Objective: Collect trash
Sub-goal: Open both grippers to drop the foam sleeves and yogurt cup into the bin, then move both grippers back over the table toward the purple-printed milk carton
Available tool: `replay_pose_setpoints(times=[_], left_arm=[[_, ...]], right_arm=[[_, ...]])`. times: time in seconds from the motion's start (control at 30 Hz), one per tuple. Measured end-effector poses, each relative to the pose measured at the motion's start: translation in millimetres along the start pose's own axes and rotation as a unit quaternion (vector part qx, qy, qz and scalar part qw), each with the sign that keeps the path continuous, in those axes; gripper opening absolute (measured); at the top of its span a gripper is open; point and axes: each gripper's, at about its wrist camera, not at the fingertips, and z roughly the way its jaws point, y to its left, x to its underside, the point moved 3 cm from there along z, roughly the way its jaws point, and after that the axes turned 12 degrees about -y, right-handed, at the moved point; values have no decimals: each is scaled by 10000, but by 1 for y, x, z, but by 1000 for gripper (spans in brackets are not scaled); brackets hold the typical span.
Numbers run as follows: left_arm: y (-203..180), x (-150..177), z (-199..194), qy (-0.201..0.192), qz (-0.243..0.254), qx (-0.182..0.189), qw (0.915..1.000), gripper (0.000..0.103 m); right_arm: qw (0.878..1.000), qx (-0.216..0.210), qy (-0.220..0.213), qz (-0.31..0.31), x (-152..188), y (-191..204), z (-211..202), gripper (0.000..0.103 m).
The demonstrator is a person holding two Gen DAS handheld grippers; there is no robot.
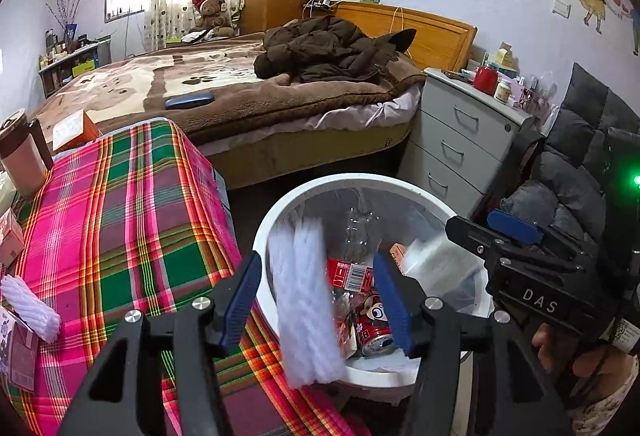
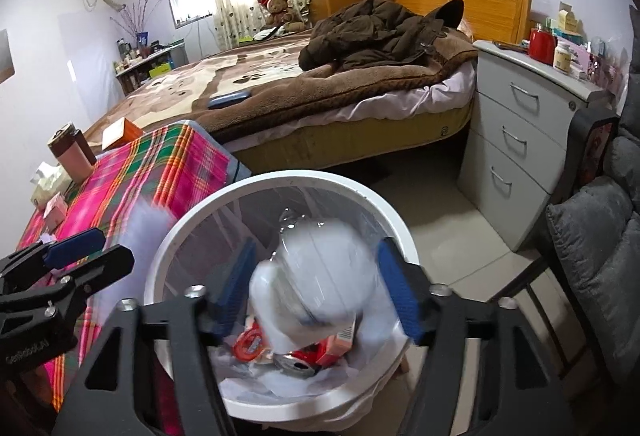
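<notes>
Both claws spread over the bin at lower centre, left claw letting foam netting drop, right claw freeing a blurred white container toward trash inside.

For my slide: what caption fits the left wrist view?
Open left hand-held gripper drops white foam netting over the white trash bin.

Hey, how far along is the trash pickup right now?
Done: a red can and a clear bottle already lie in the white bin. In hand: nothing gripped; both claws are open over the bin, white foam netting and a blurred white item dropping free. Left: another foam net on the plaid cloth.
</notes>
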Motion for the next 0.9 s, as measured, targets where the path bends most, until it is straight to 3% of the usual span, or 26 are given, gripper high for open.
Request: replay_pose_setpoints(times=[0.53, 0.9], left_arm=[[16, 3, -17, -101, -149, -175, 9997, 66], [37, 0, -49, -403, -296, -358, 9981, 66]], right_arm=[[9998, 33, -194, -13, -5, 8, -9, 68], [9990, -143, -414, -57, -7, 26, -21, 68]])
